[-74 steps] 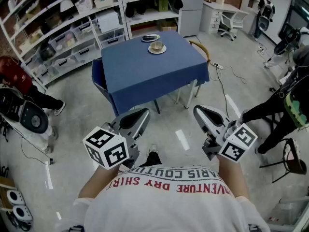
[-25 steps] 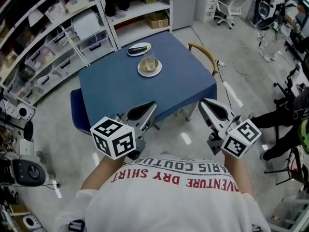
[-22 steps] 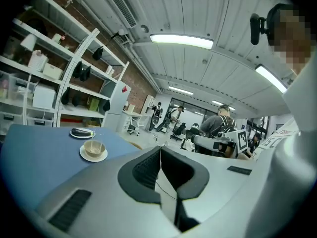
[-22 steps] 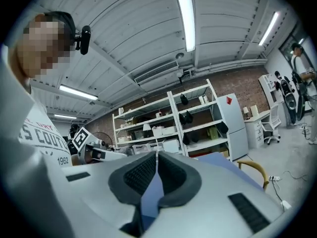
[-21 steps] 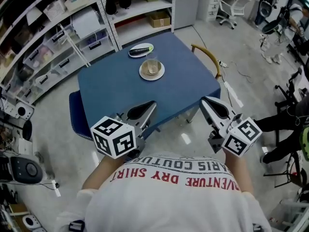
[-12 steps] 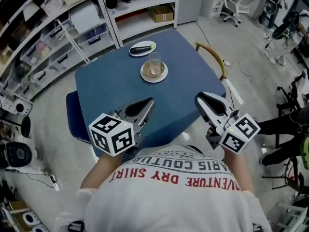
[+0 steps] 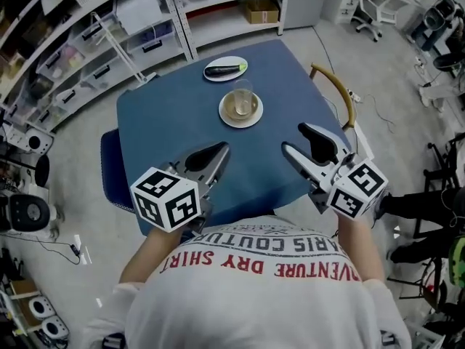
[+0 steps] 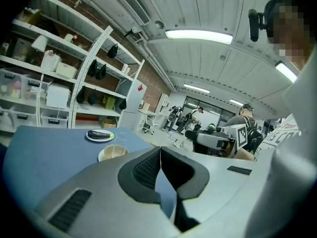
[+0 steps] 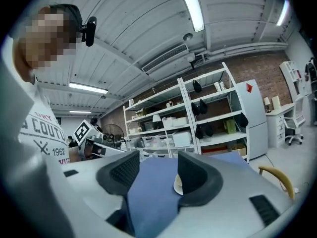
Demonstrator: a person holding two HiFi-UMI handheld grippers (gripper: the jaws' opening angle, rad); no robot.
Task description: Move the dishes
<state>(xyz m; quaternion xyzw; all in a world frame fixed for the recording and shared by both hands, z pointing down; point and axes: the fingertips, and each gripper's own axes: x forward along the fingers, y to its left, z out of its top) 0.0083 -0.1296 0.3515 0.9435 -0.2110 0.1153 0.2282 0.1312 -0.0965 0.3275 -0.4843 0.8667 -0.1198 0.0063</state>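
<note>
On the blue table (image 7: 174, 122) stands a glass on a cream saucer (image 7: 240, 108), which also shows in the left gripper view (image 8: 113, 153). Behind it lies a white plate with a dark long vegetable (image 7: 225, 68) (image 8: 100, 135). My left gripper (image 7: 209, 157) (image 8: 160, 151) hovers over the table's near edge, shut with its pads touching and nothing between them. My right gripper (image 7: 299, 141) (image 9: 157, 166) hovers over the near right corner, open and empty. Between its pads a sliver of the saucer (image 9: 177, 184) shows. Both grippers are well short of the dishes.
A wooden chair back (image 7: 338, 95) stands at the table's right side and a blue chair (image 7: 115, 171) at its left. Metal shelves with boxes (image 7: 109, 27) line the far side. Office chairs and other people are off to the right.
The table has come much closer and now lies under both grippers. The right gripper's jaws have parted. The left gripper stays shut.
</note>
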